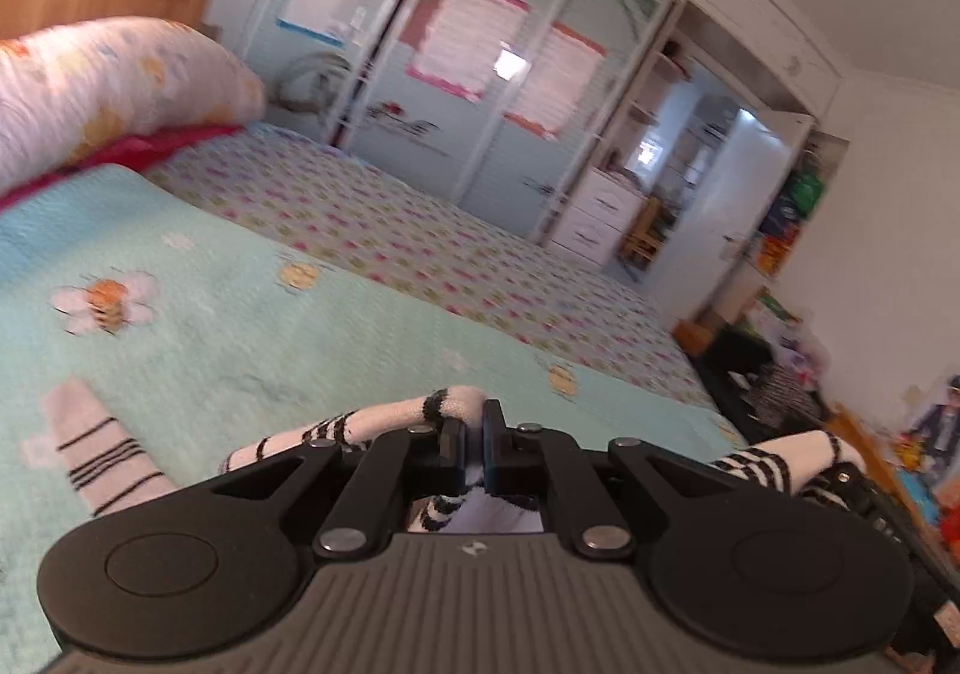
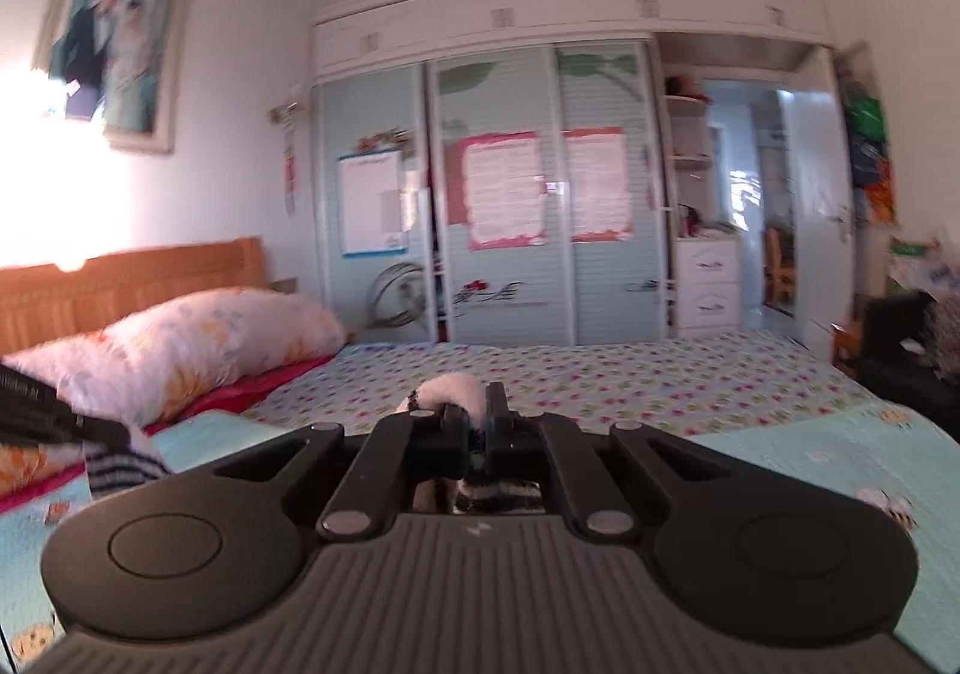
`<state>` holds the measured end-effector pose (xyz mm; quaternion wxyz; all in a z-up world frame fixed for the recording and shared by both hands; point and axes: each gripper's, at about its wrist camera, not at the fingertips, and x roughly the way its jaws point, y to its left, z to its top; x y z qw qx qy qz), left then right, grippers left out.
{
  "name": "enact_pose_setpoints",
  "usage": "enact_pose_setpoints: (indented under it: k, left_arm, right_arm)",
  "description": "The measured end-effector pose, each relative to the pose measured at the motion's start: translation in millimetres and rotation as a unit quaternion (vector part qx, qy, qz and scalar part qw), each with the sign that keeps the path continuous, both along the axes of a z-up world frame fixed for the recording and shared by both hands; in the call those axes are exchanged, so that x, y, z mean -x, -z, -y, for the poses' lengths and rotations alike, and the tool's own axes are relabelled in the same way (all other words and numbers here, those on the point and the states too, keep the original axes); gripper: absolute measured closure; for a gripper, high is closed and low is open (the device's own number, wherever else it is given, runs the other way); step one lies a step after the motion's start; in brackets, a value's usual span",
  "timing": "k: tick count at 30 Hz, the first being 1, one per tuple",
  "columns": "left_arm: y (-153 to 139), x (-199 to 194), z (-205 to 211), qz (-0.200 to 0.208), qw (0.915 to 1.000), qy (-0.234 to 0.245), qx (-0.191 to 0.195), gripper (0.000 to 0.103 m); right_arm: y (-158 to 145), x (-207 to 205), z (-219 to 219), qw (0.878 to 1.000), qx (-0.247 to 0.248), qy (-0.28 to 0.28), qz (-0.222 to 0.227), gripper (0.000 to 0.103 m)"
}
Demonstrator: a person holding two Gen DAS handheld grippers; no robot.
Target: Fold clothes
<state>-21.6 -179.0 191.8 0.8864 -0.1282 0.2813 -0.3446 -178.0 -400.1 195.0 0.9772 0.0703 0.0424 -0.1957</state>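
Observation:
A white garment with black stripes (image 1: 396, 419) is lifted above the bed. My left gripper (image 1: 474, 434) is shut on one bunched edge of it. A striped sleeve (image 1: 90, 452) trails onto the teal blanket at the left, and another striped part (image 1: 798, 458) stretches off to the right. In the right wrist view my right gripper (image 2: 477, 422) is shut on a bunched white and black fold of the same garment (image 2: 450, 392). At that view's left edge the left gripper (image 2: 114, 431) shows, with striped cloth (image 2: 120, 467) hanging from it.
Below lies a teal blanket with bees (image 1: 240, 314) over a dotted sheet (image 2: 600, 374). A flowered pillow (image 2: 198, 344) leans by the wooden headboard (image 2: 120, 278). Sliding wardrobe doors (image 2: 498, 194) stand beyond the bed. An open door (image 2: 816, 206) and floor clutter (image 1: 780, 362) are at the right.

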Motion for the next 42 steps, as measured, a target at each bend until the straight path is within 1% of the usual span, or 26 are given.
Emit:
enact_pose_setpoints:
  k: [3,7,9,11,13,15,16,17,18,19,20,21,22,24,25,26,28,30,32,34,35,37,38,39,40,42]
  left_arm:
    - [-4.0,8.8,19.8,0.014,0.9998,0.016,-0.002,0.099]
    - [-0.5,3.6,41.6,0.009,0.9998,0.015,0.003,0.099]
    - [4.8,0.3,49.3,0.006,0.9999,0.010,0.001,0.099]
    - [13.5,-2.6,54.3,0.001,1.0000,0.002,-0.008,0.099]
    - [29.5,-10.2,54.0,-0.013,0.9996,-0.013,-0.021,0.099]
    - [49.8,-16.9,50.2,-0.032,0.9982,-0.036,-0.037,0.099]
    - [61.4,-19.6,48.3,-0.040,0.9968,-0.050,-0.048,0.099]
    - [74.2,-20.3,46.3,-0.044,0.9941,-0.068,-0.072,0.099]
    - [89.1,-23.1,46.0,-0.053,0.9890,-0.087,-0.107,0.099]
    - [108.3,-28.3,44.3,-0.077,0.9819,-0.102,-0.140,0.099]
    - [128.0,-33.7,42.4,-0.103,0.9727,-0.116,-0.173,0.099]
    - [147.6,-39.1,40.5,-0.128,0.9616,-0.129,-0.205,0.099]
    - [167.3,-44.6,38.6,-0.153,0.9486,-0.143,-0.237,0.099]
    - [196.9,-48.4,29.7,-0.186,0.9379,-0.140,-0.258,0.099]
    - [206.5,-47.8,25.0,-0.198,0.9334,-0.140,-0.265,0.098]
    - [210.8,-47.5,17.4,-0.208,0.9322,-0.141,-0.260,0.097]
    - [218.5,-46.9,1.4,-0.228,0.9304,-0.143,-0.249,0.093]
    - [213.0,-48.7,-11.9,-0.233,0.9325,-0.149,-0.232,0.092]
    - [204.2,-48.9,-21.3,-0.232,0.9354,-0.153,-0.219,0.092]
    - [199.1,-45.4,-28.1,-0.231,0.9357,-0.154,-0.218,0.080]
    - [197.1,-39.9,-30.7,-0.231,0.9358,-0.153,-0.218,0.078]
    - [195.9,-30.7,-36.3,-0.227,0.9360,-0.151,-0.223,0.074]
    - [195.0,-28.3,-38.3,-0.223,0.9367,-0.150,-0.224,0.072]
    - [194.0,-26.1,-40.1,-0.220,0.9374,-0.149,-0.225,0.068]
    - [193.2,-23.1,-41.1,-0.216,0.9371,-0.150,-0.230,0.064]
    - [189.0,-17.1,-37.4,-0.207,0.9367,-0.147,-0.241,0.060]
  right_arm:
    - [-0.6,23.5,24.7,0.999,-0.013,0.029,0.013,0.099]
    - [4.2,40.9,52.0,0.998,-0.033,0.053,0.024,0.099]
    - [12.8,38.1,60.7,0.998,-0.038,0.055,0.022,0.099]
    - [28.4,31.4,68.2,0.997,-0.051,0.049,0.010,0.099]
    - [45.5,24.1,75.5,0.997,-0.067,0.043,-0.005,0.099]
    - [69.4,10.8,80.5,0.994,-0.097,0.036,-0.032,0.099]
    - [84.3,2.8,82.1,0.992,-0.114,0.032,-0.053,0.099]
    - [101.0,-5.6,83.1,0.988,-0.132,0.025,-0.078,0.098]
    - [117.7,-14.1,84.1,0.983,-0.150,0.019,-0.102,0.098]
    - [134.4,-22.4,83.8,0.977,-0.170,0.013,-0.126,0.097]
    - [151.0,-30.8,82.3,0.970,-0.189,0.008,-0.150,0.094]
    - [167.2,-40.1,79.8,0.961,-0.210,-0.001,-0.180,0.094]
    - [181.7,-47.8,76.3,0.951,-0.230,-0.010,-0.207,0.092]
    - [208.4,-59.5,69.0,0.931,-0.267,-0.024,-0.246,0.088]
    - [218.1,-62.5,64.3,0.925,-0.280,-0.027,-0.257,0.083]
    - [221.4,-62.0,60.2,0.923,-0.285,-0.025,-0.258,0.081]
    - [222.7,-58.7,54.1,0.923,-0.289,-0.018,-0.253,0.070]
    - [222.3,-53.9,49.5,0.923,-0.291,-0.014,-0.251,0.065]
    - [217.1,-45.0,48.8,0.924,-0.287,-0.017,-0.254,0.062]
    - [212.0,-36.1,48.1,0.924,-0.282,-0.019,-0.257,0.060]
    - [210.1,-33.1,43.0,0.925,-0.273,-0.021,-0.262,0.059]
    - [208.0,-27.8,27.7,0.927,-0.246,-0.023,-0.282,0.050]
    - [208.0,-27.1,22.3,0.925,-0.239,-0.025,-0.295,0.048]
    - [207.8,-27.2,17.6,0.921,-0.234,-0.025,-0.310,0.045]
    - [207.4,-29.0,13.3,0.917,-0.230,-0.023,-0.325,0.045]
    - [202.9,-32.0,10.7,0.914,-0.216,-0.004,-0.343,0.044]
